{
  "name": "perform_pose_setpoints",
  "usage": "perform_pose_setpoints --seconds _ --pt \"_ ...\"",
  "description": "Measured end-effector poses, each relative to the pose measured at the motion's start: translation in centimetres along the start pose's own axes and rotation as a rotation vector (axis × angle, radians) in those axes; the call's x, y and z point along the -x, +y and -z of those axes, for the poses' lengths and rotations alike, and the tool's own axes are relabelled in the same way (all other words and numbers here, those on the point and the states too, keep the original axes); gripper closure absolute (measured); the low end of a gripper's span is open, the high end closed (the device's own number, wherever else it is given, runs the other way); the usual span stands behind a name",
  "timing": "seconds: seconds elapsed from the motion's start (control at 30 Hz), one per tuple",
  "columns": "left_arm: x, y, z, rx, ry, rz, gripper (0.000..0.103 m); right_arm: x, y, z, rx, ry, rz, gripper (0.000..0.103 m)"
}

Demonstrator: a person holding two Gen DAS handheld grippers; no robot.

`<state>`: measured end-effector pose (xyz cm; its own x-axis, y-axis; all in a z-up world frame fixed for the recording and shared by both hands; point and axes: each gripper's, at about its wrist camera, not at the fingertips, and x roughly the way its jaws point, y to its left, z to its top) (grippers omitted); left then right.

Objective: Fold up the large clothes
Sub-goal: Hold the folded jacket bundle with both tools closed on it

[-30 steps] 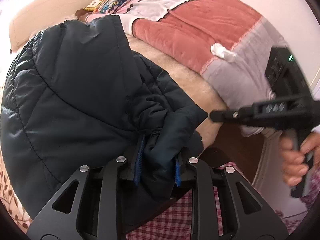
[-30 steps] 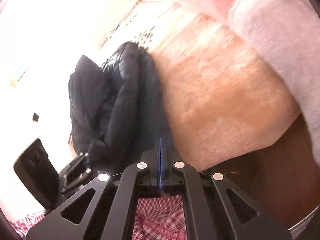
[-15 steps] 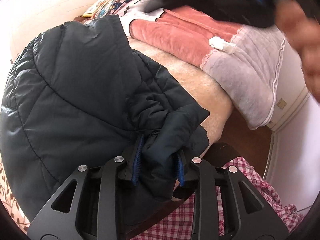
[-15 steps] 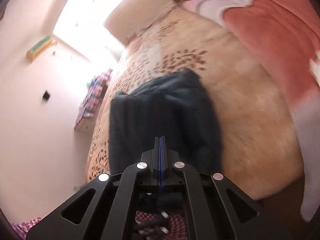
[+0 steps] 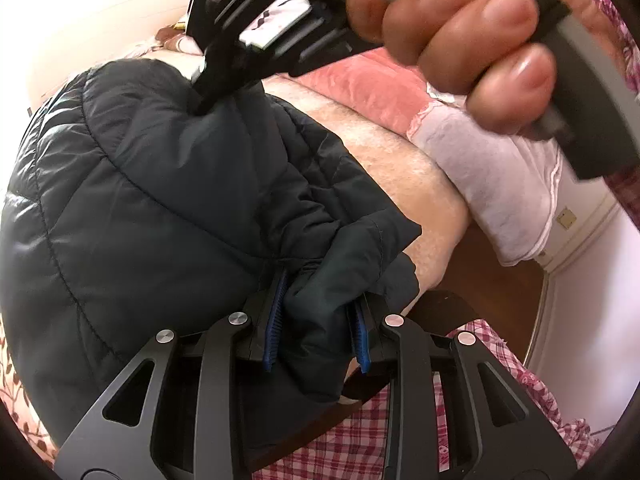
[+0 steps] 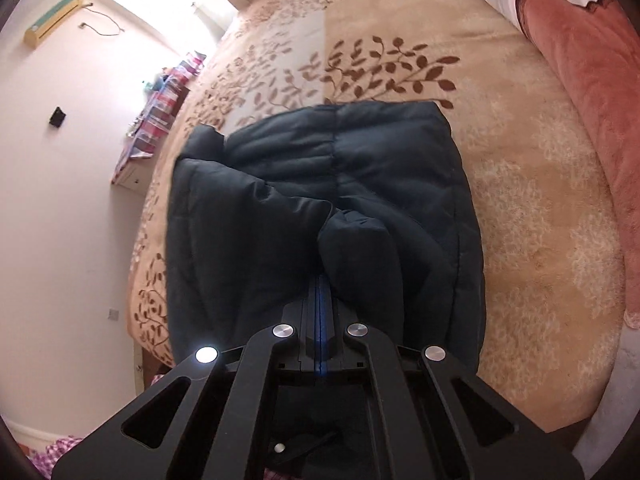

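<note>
Left tongs [image 5: 316,320]: your pads are clamped on a bunched corner of the jacket [image 5: 160,200] at the bed's [image 5: 420,172] near edge.
Right tongs [image 6: 320,312]: jaws together, empty, tips low over the jacket's back.
Handling: puffy, light, slick; likely springs open, so grip seams or hem through both layers.
Views: only the right wrist shows you the whole folded outline; only the left shows your right hand [image 5: 472,48].
</note>
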<state>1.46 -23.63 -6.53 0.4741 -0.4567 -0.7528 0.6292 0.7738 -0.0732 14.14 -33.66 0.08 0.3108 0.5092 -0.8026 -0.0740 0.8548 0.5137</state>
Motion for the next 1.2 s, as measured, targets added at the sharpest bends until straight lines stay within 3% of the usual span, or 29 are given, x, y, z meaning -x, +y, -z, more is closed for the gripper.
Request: perform_pose_setpoints --seconds 0.23,0.7,1.2 --pt "-0.2 0.0 0.0 0.006 0.005 0.002 0.074 -2.1 -0.7 0.3 0.019 0.03 0.048 0.103" --pt "-0.3 0.6 -0.3 0.056 0.014 0.024 0.074 -3.6 -1.5 -0.2 0.02 0.058 0.049 0.103" --pt "0.9 2.1 0.7 0.136 -0.033 0.06 0.074 -2.0 -0.2 0.7 -0.005 -0.012 0.072 0.103"
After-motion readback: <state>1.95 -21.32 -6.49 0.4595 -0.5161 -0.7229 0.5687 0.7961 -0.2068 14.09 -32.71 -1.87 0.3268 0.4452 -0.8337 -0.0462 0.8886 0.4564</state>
